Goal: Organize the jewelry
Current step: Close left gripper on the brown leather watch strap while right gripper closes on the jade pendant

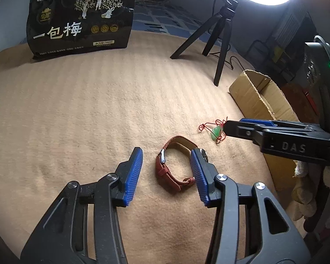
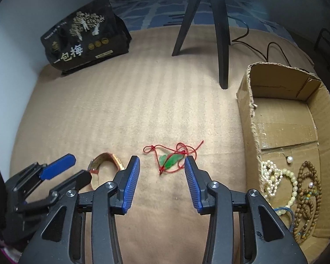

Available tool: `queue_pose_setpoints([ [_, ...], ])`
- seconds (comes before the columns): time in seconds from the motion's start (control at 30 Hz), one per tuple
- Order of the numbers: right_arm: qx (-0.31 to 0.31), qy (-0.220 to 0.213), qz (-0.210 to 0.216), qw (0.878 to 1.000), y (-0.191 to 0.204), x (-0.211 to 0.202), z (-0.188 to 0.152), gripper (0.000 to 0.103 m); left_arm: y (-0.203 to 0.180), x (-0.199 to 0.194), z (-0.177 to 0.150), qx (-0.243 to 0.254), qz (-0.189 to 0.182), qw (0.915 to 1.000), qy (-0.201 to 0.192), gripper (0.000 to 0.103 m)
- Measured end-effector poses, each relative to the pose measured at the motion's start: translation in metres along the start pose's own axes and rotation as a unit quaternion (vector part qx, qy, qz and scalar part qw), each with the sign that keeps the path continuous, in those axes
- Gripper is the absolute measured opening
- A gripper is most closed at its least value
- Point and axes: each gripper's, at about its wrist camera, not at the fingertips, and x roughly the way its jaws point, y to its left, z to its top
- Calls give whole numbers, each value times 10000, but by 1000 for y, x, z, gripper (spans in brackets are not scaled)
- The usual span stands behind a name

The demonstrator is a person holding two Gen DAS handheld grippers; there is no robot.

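A red-strapped watch (image 1: pixel 176 165) lies on the tan blanket, between the open fingers of my left gripper (image 1: pixel 167 154); its case is hidden behind the right finger. It shows partly in the right wrist view (image 2: pixel 105 162). A green jade pendant on a red cord (image 2: pixel 171 160) lies just ahead of my open right gripper (image 2: pixel 162 161), between its fingertips. In the left wrist view the pendant (image 1: pixel 216 132) sits beside the right gripper (image 1: pixel 227 125). A cardboard box (image 2: pixel 250 118) at the right holds pearl and wooden bead strings (image 2: pixel 305 193).
A black snack bag (image 1: pixel 81 19) stands at the back left. A black tripod (image 1: pixel 222 44) with a ring light and its cable stands at the back, near the box (image 1: pixel 253 96). The tan blanket (image 1: pixel 88 110) covers the surface.
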Motion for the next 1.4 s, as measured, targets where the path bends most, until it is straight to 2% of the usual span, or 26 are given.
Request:
queue_pose_setpoints([
  [0.13, 33, 44, -88, 9999, 4, 12, 5, 40, 2, 5, 1, -62, -34, 10000, 12, 47],
  [0.2, 17, 86, -143, 9999, 5, 16, 6, 36, 3, 8, 0, -99, -50, 9999, 27, 46],
  [0.47, 77, 188, -315, 9993, 3, 32, 7, 36, 1, 19, -1, -65, -67, 9999, 114, 46],
  [0.57, 56, 214, -372, 9991, 3, 36, 7, 36, -1, 23, -1, -22, -54, 9999, 163, 40],
  [0.73, 50, 250, -428, 9988, 2, 42, 10, 35, -1, 28, -2, -23, -37, 9998, 185, 37],
  [0.9, 63, 241, -497, 9985, 0, 45, 10, 23, 2, 31, -3, -65, -19, 9998, 208, 25],
  [0.97, 78, 234, -452, 9987, -2, 45, 10, 22, 4, 32, -3, -87, 12, 9997, 214, 20],
  [1.03, 52, 235, -459, 9987, -3, 45, 9, 14, 7, 33, -2, -127, 10, 9997, 226, 17],
  [1.1, 21, 218, -453, 9987, -4, 43, 7, 14, 8, 33, -2, -166, -4, 9996, 227, 9],
  [1.4, -56, 38, -341, 9994, -5, 25, -2, 14, 5, 25, -3, -176, 83, 9997, 155, 9],
])
